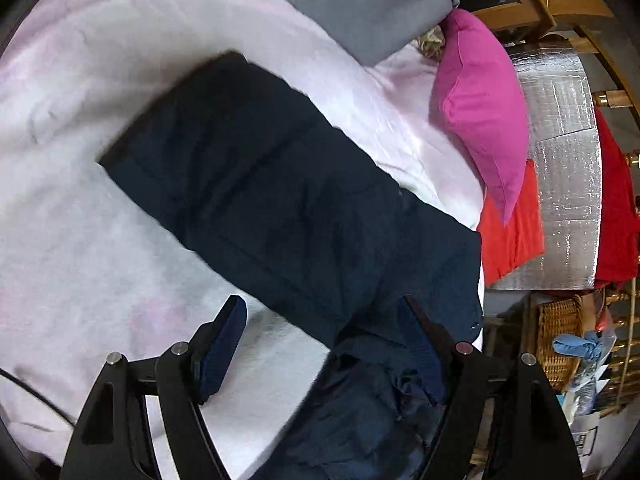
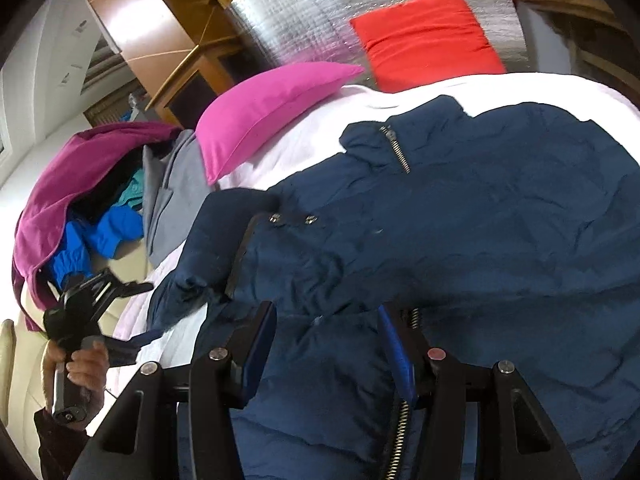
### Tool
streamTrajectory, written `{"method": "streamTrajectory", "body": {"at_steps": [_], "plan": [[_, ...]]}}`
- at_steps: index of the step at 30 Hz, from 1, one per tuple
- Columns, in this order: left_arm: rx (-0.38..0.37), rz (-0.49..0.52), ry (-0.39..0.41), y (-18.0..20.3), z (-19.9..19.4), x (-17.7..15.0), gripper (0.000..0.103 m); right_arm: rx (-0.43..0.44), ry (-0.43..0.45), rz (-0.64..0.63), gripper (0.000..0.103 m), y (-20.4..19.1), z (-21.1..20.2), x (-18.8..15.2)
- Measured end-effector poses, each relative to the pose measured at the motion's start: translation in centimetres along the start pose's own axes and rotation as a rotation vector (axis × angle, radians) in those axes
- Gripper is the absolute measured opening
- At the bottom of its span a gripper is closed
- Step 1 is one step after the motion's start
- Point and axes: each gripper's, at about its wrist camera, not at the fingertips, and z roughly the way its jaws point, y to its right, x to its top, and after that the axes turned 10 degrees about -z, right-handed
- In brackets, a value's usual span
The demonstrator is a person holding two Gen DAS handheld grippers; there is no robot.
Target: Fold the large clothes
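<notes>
I am looking down over my left gripper [image 1: 322, 344], and its jaws are standing wide apart with nothing pressed between the pads: the left pad is hanging over bare white bedding [image 1: 80, 208] while the right pad is sitting just over the near, crumpled end of the navy jacket's sleeve [image 1: 256, 168]. From there the sleeve is running away from me, its long axis slanting up and to the left toward a cuff lying flat on the sheet, well apart from the fingers. In the right wrist view, my right gripper [image 2: 328, 340] is hovering over the body of the navy jacket [image 2: 460, 220], jaws about half open; padded fabric and the zipper [image 2: 400, 432] are lying between the pads, but I cannot tell whether they are pinching it or only straddling it. The jacket is spreading across the bed, front up, collar toward the far side. I am judging the left hand [image 2: 80, 364], seen gripping its handle at the left edge of that view, to be the nearer one to the sleeve, so a fold of it across the body would fall to that side. Farther off, a pink pillow [image 1: 480, 112] and a red cushion [image 2: 428, 36] are resting at the bed's far edge, with a grey garment [image 1: 360, 4] beyond.
</notes>
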Motion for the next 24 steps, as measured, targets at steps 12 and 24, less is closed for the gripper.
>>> {"method": "streamTrajectory", "body": {"at_steps": [12,24], "plan": [[-0.102,-0.088,0.054,0.8,2.8,1.1,0.020,0.011,0.025,0.002,0.056,1.0,-0.7,0.0],[-0.134,0.384,0.318,11.3,-1.8,-5.7,0.008,-0.024,0.081,0.081,0.056,4.9,-3.2,0.2]]}}
